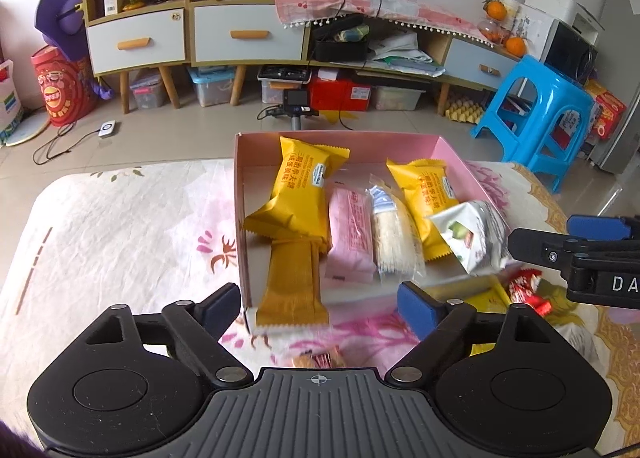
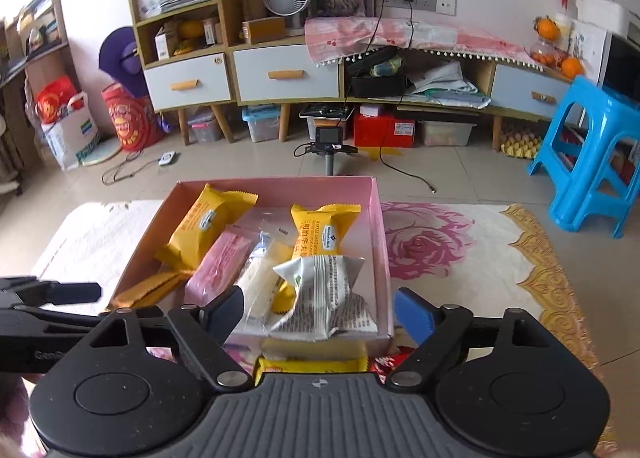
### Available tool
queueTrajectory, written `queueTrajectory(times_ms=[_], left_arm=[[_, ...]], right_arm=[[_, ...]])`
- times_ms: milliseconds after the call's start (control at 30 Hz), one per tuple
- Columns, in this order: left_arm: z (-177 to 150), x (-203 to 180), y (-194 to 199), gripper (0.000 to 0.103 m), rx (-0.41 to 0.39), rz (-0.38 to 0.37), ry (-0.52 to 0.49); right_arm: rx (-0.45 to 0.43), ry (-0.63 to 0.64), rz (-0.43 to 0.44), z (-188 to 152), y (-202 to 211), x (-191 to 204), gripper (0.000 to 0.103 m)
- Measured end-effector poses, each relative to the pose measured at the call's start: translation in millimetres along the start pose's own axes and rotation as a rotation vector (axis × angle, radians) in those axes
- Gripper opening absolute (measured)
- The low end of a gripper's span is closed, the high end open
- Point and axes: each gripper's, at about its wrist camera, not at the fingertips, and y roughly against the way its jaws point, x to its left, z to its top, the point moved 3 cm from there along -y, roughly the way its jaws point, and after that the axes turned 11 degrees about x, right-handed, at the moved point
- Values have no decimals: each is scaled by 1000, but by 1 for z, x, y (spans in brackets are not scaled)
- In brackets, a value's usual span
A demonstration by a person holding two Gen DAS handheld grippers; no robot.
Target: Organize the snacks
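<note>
The left gripper [image 1: 320, 310] hangs wide open and empty over the near-left corner of the pink box [image 1: 452, 155]; an orange-brown bar wrapper [image 1: 294, 286] lies between its fingers, its end overhanging the box's near edge. The right gripper [image 2: 320, 312] is equally spread and holds nothing, with a white-and-green snack packet [image 2: 328, 298] just ahead of its fingertips inside the box's near-right corner. On the floral cloth [image 1: 120, 225] before the box lie a yellow packet [image 2: 312, 366] and red-wrapped candy [image 1: 528, 290]. Farther in sit a pink wafer pack [image 1: 350, 238], a clear pack of white sticks [image 1: 394, 236] and two yellow waffle packets [image 1: 298, 193], [image 1: 430, 193].
</note>
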Motion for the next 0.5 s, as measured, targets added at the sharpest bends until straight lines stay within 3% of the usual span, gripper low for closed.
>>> queueTrajectory(times_ms=[500], left_arm=[[-39,-1,39,98,34,0,37]], right_arm=[[71,55,-73,-24,25,7,83]])
